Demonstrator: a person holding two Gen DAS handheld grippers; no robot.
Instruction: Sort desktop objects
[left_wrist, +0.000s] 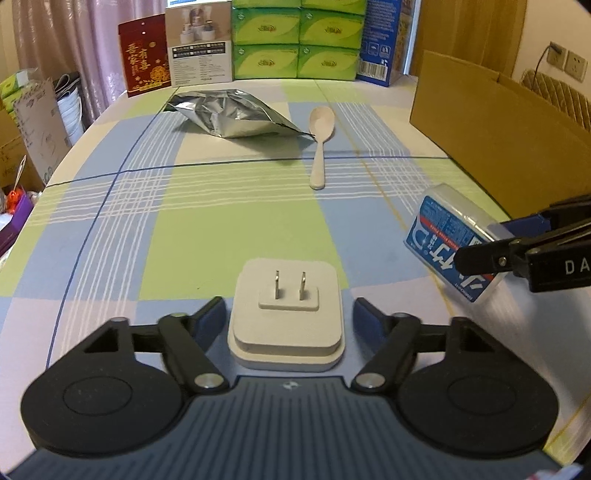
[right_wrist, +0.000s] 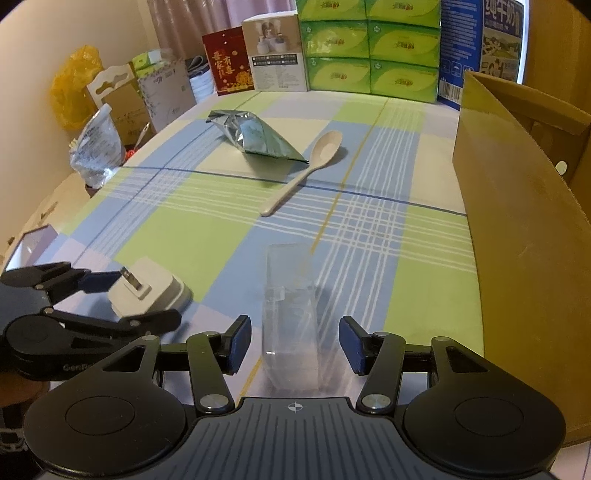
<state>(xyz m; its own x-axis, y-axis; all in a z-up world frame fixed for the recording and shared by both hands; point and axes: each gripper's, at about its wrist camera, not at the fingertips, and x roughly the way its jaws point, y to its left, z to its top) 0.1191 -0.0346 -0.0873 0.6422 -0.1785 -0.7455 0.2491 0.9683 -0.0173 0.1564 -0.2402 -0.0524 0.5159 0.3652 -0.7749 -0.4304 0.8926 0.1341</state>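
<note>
White plastic, the plug adapter is lying prongs-up on the checked tablecloth, sitting between the spread fingers of the left gripper, which are flanking it without touching. The right gripper is likewise standing wide around a clear plastic box (its blue label is showing in the left view), pads apart from its sides. Farther back, a pale spoon is resting just beside a silver foil pouch, near a cardboard box.
</note>
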